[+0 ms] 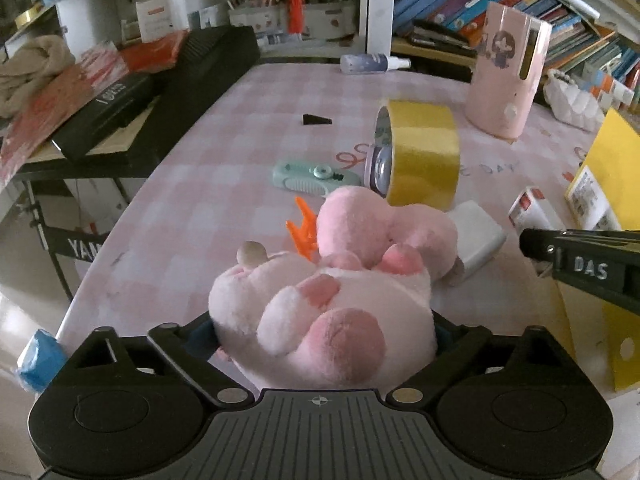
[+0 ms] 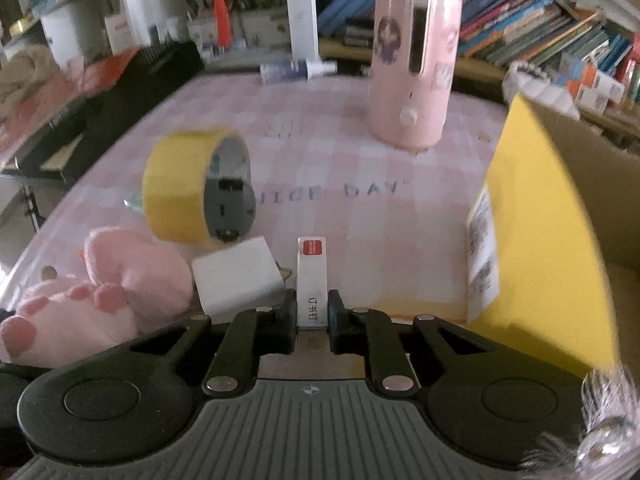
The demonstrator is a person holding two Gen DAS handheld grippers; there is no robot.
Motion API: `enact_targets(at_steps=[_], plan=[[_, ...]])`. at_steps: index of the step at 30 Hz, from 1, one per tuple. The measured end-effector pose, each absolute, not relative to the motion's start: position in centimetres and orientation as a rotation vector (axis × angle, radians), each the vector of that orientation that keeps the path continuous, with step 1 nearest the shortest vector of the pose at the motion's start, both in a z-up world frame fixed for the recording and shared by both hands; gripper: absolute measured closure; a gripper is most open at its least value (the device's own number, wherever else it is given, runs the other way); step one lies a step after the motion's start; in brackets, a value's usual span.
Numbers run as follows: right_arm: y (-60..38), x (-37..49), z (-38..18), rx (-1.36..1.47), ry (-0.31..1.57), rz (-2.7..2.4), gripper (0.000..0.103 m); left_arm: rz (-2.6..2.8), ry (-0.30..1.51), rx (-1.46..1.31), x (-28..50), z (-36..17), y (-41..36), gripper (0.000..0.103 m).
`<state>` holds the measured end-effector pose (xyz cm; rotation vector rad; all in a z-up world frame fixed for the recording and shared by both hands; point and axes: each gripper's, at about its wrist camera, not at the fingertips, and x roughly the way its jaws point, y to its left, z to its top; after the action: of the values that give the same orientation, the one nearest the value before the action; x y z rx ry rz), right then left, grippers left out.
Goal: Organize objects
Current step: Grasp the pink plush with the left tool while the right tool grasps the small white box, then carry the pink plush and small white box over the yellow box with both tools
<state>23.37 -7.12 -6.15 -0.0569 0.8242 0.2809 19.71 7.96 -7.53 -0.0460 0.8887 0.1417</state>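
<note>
Both your grippers hold something over the pink checked table (image 1: 208, 184).

Your left gripper (image 1: 324, 332) has its fingers spread wide around the pink plush toy (image 1: 332, 280), pressing its sides. Your right gripper (image 2: 313, 320) clamps a small white staple box (image 2: 312, 280); a yellow tape roll (image 2: 180, 192) lies ahead-left, a yellow cardboard box (image 2: 540, 248) just right.

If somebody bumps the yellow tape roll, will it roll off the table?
Probably it rolls a little: the yellow tape roll stands on its curved edge, not flat. It may not go far toward us, since the pink plush toy and white block sit close by. It looks stiff, and would likely keep its shape.
</note>
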Motion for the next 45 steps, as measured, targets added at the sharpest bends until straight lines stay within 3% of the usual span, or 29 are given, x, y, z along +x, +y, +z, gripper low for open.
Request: enact_targets(at_steps=[18, 45], plan=[[-9.0, 13.8, 0.1, -0.027, 0.658, 0.287, 0.089, -0.014, 0.595, -0.102, 9.8, 0.8, 8.8, 0.008], [-13.7, -1.1, -1.3, 0.118, 0.733, 0.046, 0.089, -0.279, 0.654, -0.009, 0.0, 0.0, 5.1, 0.008]])
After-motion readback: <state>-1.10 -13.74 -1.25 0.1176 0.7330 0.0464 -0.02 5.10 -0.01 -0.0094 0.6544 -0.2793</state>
